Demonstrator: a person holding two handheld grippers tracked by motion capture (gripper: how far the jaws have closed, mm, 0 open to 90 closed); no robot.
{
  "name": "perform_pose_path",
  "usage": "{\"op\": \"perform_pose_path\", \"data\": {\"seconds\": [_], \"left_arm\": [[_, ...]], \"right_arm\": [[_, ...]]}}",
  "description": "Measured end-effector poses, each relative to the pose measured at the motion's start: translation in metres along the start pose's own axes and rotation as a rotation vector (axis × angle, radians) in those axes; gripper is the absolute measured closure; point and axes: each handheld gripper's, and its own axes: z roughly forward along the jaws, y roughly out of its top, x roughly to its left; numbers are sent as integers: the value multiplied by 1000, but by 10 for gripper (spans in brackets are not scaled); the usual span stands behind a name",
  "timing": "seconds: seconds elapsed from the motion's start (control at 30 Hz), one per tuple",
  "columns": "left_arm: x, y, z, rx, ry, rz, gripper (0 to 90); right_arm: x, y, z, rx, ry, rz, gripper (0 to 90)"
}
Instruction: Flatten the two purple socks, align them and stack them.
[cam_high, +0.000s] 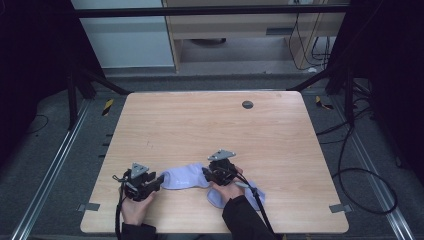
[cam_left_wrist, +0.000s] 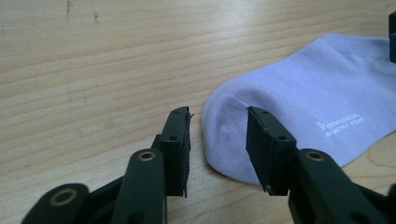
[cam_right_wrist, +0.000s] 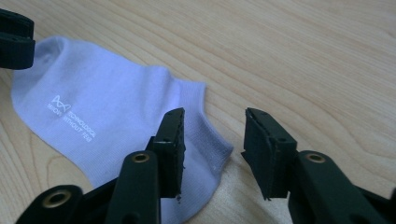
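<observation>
A pale lavender sock (cam_high: 182, 178) with small white print lies flat on the wooden table (cam_high: 210, 125) near its front edge. My left gripper (cam_high: 161, 179) points right at the sock's toe. In the left gripper view the jaws (cam_left_wrist: 218, 116) stand open, one on each side of the toe end of the sock (cam_left_wrist: 303, 107), not pressing it. My right gripper (cam_high: 205, 173) points left at the other end. In the right gripper view its jaws (cam_right_wrist: 215, 116) are open over the cuff edge of the sock (cam_right_wrist: 107, 107), the left jaw above the fabric.
More lavender fabric (cam_high: 257, 192), perhaps a second sock, lies under the right hand. A small grey disc (cam_high: 247, 104) sits at the table's far side. Cables (cam_high: 360, 170) trail on the floor to the right. Black frame posts stand at both far corners.
</observation>
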Motion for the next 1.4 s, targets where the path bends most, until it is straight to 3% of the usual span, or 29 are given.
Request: {"op": "perform_pose_path", "data": {"seconds": [0.2,0.3,0.33,0.57,0.77,1.07,1.13,1.2,1.23,1.27,1.4], "left_arm": [[0,-1,5,14,-9,1,689],[-2,-1,5,19,-8,-2,807],[-2,-1,5,19,-8,-2,838],[0,2,-2,-11,-23,-24,869],[-7,12,-15,-64,-59,-19,871],[-39,29,-28,-109,-130,18,872],[-51,32,-27,-105,-139,30,871],[-55,34,-26,-105,-151,32,871],[-65,36,-23,-100,-171,46,872],[-65,36,-23,-100,-171,46,872],[-85,40,-18,-99,-199,81,872]], "right_arm": [[2,-2,3,30,-13,-35,701],[2,-4,4,50,-16,-32,824],[2,-4,4,50,-16,-32,824],[4,0,-2,28,12,-11,872],[2,14,-32,-33,52,-17,875],[-10,19,-75,-74,68,-36,875],[-19,15,-88,-73,50,-36,875],[-22,13,-92,-70,44,-33,875],[-29,8,-98,-67,31,-23,875],[-29,8,-98,-67,31,-23,875],[-41,-4,-112,-63,19,-8,875]]}}
